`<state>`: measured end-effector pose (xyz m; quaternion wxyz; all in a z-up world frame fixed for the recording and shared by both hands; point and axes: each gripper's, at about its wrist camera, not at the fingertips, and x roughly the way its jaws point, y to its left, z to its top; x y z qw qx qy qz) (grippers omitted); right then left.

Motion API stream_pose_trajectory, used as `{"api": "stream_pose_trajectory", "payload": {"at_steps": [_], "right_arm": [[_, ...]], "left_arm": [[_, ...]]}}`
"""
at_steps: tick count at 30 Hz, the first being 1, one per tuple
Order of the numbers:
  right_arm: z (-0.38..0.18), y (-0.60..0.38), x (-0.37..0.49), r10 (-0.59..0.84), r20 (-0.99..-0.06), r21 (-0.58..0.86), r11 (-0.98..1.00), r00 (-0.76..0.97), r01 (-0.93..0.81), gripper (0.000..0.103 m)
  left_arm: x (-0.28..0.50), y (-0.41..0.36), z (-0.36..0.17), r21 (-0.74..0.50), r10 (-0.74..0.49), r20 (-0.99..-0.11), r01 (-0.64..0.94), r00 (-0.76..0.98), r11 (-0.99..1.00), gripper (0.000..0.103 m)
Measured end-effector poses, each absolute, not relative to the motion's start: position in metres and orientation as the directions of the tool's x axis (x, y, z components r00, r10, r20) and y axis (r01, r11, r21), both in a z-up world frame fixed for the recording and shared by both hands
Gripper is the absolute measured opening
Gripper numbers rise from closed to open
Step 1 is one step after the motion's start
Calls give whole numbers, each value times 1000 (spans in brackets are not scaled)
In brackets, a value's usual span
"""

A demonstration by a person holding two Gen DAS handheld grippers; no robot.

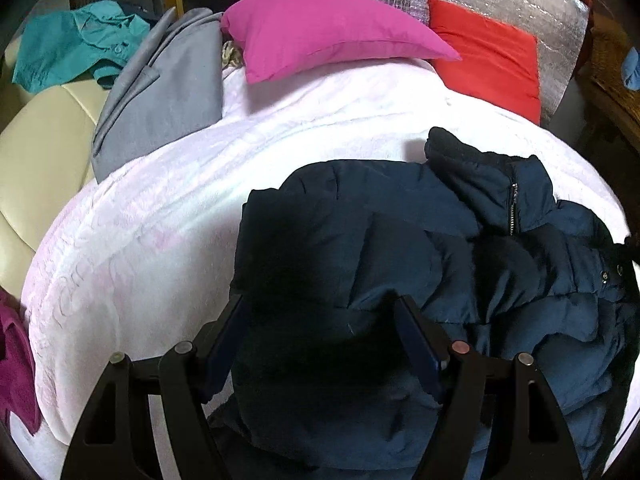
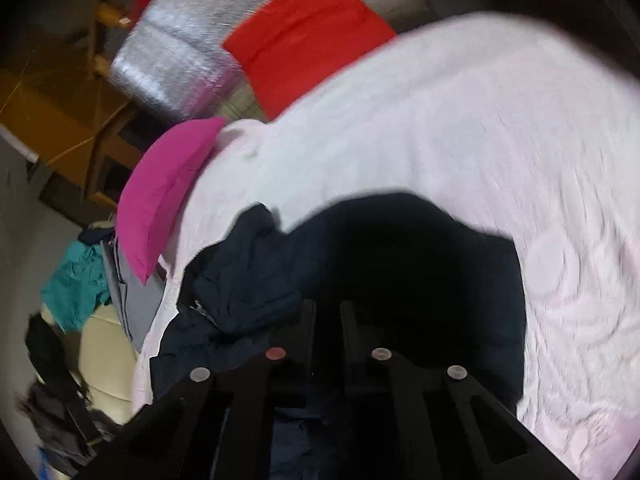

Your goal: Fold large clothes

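The navy jacket (image 1: 400, 240) lies bunched on the bed (image 1: 160, 220). My left gripper (image 1: 320, 344) gapes wide over it; my right gripper (image 2: 326, 312) is pinched narrow, so puffy fabric may slip free.

Both wrist cameras look steeply down, close over the navy jacket (image 1: 400, 240) on the bed (image 1: 160, 220); both views share the pink pillow (image 2: 168, 184).

I was working in what looked like a home bedroom: a bed under a pale fleecy blanket (image 1: 168, 216), a pink pillow (image 1: 320, 28), a red pillow (image 1: 492, 60), and clothes heaped beside it.
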<state>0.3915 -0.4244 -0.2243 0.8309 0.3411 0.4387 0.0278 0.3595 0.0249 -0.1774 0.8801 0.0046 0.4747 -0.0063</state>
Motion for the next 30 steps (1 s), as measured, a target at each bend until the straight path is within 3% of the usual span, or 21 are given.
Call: {"api": "stream_pose_trajectory", "payload": {"at_steps": [6,10,12,13,14,15,16,21,27,28,30], "right_arm": [[-251,-416,398,262,-807,474,823,530,314,12],[-243,-430,378,313,-763,560,756,566,339,15],[-234,-440,362,311,-745,578,742,590,339,23],[-229,-449,352,295,-739,578,739,605,346,39],[-226,-456,343,279,-739,575,735,613,359,66],[-225,-462,335,265,-734,578,727,626,370,79],[-222,-469,327,254,-724,583,722,641,373,84],[-243,-483,318,319,-734,623,668,600,407,84],[-273,-445,331,445,-728,660,659,522,359,83],[-274,-436,335,431,-747,635,686,505,354,80],[-266,-418,339,340,-802,533,777,491,333,64]], "left_arm": [[365,23,-194,64,46,-868,19,494,998,78],[363,37,-186,16,15,-866,-1,500,1000,78],[361,50,-180,-28,-15,-865,-19,501,999,78],[361,55,-178,-51,-29,-863,-30,505,998,78],[360,62,-175,-77,-43,-858,-44,512,996,78],[359,69,-172,-98,-54,-852,-57,521,994,78],[358,74,-170,-110,-59,-847,-65,528,992,78],[361,88,-185,-154,-97,-879,-86,467,984,80],[366,88,-206,-278,-227,-890,-76,395,958,80],[366,86,-206,-264,-217,-890,-65,401,962,80],[365,79,-203,-223,-184,-888,-44,422,974,72]]}}
